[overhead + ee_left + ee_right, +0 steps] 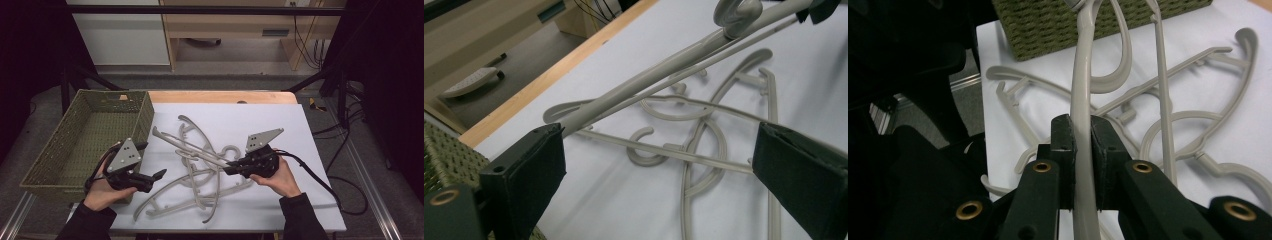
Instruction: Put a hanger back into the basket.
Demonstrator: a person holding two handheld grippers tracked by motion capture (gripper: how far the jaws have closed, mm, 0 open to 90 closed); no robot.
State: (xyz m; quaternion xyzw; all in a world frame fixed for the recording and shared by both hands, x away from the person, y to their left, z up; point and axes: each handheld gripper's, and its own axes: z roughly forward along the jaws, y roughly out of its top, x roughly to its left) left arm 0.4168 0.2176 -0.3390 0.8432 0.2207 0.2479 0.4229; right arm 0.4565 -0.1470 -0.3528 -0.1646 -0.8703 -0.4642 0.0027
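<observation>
Right tool (231,168) clamped on one hanger (1083,100), lifted off the pile (192,172) mid-surface. Left tool (159,174) wide open, holding nothing, near the basket (50,165) (still empty) at the left edge. Judging by that: first hanger picked, rest to go.

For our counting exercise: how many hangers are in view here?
4, it seems: a held hanger clamped in the right hand-held gripper, a far hanger behind it, a near hanger by the table's front edge, a crossing hanger between. The tangle may hide another.
</observation>
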